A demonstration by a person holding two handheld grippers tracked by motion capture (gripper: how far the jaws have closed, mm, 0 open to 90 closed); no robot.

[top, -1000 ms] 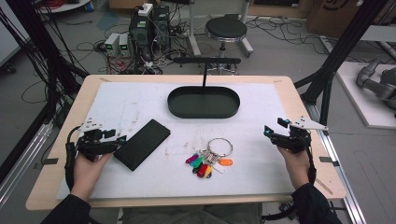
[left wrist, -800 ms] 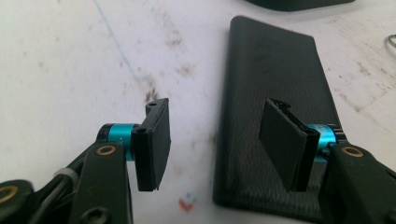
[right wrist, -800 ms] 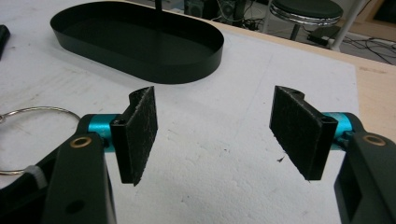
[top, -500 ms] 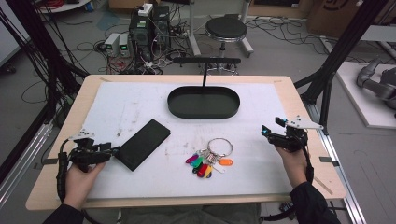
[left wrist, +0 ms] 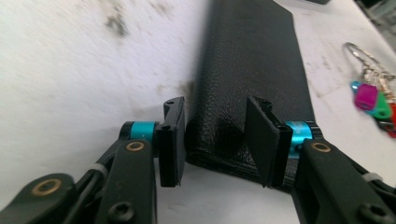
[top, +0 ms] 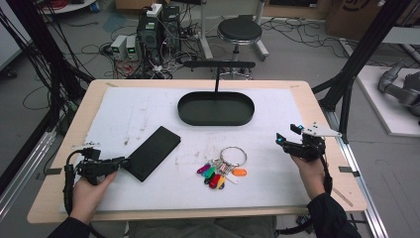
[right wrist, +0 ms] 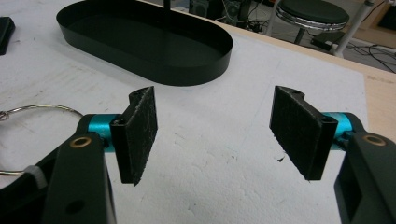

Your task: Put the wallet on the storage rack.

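Note:
A flat black leather wallet [top: 151, 152] lies at an angle on the white mat, left of centre. My left gripper [top: 121, 161] lies low on the mat at the wallet's near left end. In the left gripper view that end of the wallet [left wrist: 252, 70] sits between the jaws of the left gripper [left wrist: 215, 140], which have just been closing. The left pad is beside the wallet's edge, the right pad overlaps its top, and no firm pinch shows. My right gripper [top: 287, 135] hovers at the mat's right side. In its own view the right gripper [right wrist: 215, 126] is open and holds nothing.
A bunch of coloured keys [top: 220, 171] on a metal ring [top: 233, 154] lies in the middle, near the front. A black oval tray [top: 216, 121] with an upright post stands at the back centre. Beyond the table are a stool and cables.
My left hand has come down and toward the table's front, settling at the wallet's end. Its jaws have narrowed around that end. The right hand has stayed where it was.

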